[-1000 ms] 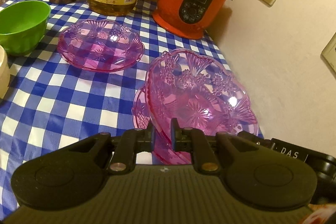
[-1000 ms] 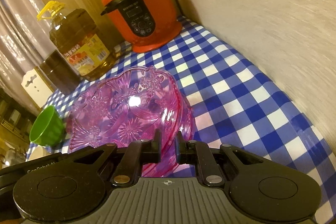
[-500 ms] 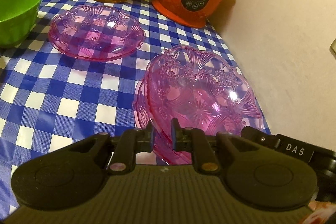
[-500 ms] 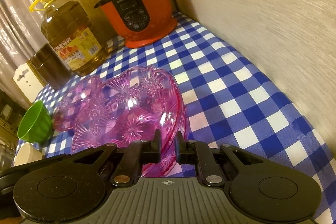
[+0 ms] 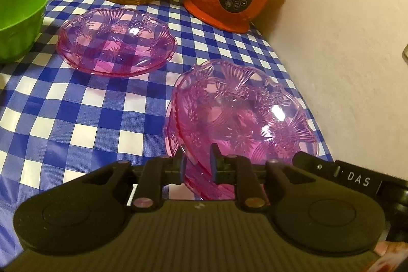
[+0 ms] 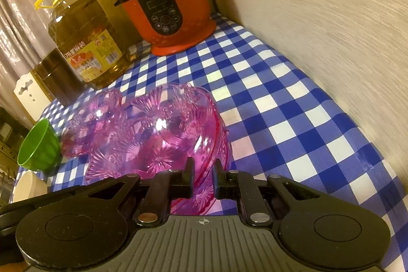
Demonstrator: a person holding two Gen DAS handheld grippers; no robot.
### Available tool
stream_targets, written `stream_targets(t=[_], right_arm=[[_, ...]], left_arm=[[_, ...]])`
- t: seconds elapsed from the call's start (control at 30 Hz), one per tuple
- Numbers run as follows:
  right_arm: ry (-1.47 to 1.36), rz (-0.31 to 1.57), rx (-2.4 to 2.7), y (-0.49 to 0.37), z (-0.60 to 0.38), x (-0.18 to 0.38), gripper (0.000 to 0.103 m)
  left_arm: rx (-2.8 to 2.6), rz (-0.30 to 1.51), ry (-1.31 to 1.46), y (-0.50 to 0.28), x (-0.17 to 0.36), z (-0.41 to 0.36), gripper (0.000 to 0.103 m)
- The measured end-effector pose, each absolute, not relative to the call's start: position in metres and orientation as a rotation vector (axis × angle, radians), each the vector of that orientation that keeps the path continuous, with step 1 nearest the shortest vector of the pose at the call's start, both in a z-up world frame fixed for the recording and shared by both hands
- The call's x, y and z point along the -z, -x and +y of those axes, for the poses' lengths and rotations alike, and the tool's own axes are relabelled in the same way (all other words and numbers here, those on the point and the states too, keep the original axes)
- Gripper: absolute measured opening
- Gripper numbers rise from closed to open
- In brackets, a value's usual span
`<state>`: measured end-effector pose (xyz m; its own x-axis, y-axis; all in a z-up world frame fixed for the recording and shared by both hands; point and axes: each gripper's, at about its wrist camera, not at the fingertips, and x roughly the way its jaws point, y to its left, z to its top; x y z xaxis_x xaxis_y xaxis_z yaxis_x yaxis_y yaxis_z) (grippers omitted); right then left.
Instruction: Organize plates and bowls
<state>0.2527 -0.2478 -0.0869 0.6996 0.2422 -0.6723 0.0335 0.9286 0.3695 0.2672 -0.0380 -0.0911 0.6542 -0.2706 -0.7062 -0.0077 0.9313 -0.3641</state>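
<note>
Since the earlier frames the left hand-held gripper (image 5: 196,165) has just been opening slightly, its jaws now slack around the near rim of the tilted pink bowl (image 5: 239,114); the view has also dropped nearer the desk (image 5: 76,119). The right hand-held gripper (image 6: 202,179) is nearly closed, pinching that bowl's rim, probably to steady it as it nests into another pink dish beneath. Both sit by the desk's wall-side edge. The bowl is translucent pink plastic with a moulded flower pattern and scalloped rim. A second pink plate (image 5: 116,40) lies flat beside the green bowl (image 5: 20,19).
</note>
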Motion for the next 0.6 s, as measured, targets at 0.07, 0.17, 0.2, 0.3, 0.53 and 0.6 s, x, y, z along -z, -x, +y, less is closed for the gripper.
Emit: stream_targets(t=[0.07,0.17,0.2,0.3,0.53,0.6], right_arm=[[-0.374,0.79,-0.117,-0.2527,-0.2482,0.0866,0.013],[-0.376,0.789,-0.116,-0.253,-0.2482,0.0868,0.013],[-0.376,0.791,-0.115,-0.2535,-0.2483,0.0873,0.014],[-0.382,0.785,-0.118,-0.2542,-0.2487,0.0874,0.04],[-0.388,0.733,-0.108,-0.2499,-0.2521,0.0822,0.054],[-0.394,0.736,-0.108,-0.25,-0.253,0.0829,0.054]], left_arm=[[0.157,0.847,0.342,-0.2671,0.0908,-0.0388,0.018],[0.162,0.832,0.31,-0.2669,0.0889,-0.0411,0.019],[0.159,0.821,0.29,-0.2663,0.0878,-0.0425,0.022],[0.159,0.798,0.237,-0.2653,0.0843,-0.0458,0.029],[0.148,0.807,0.255,-0.2639,0.0863,-0.0408,0.037],[0.149,0.808,0.264,-0.2616,0.0871,-0.0384,0.038]])
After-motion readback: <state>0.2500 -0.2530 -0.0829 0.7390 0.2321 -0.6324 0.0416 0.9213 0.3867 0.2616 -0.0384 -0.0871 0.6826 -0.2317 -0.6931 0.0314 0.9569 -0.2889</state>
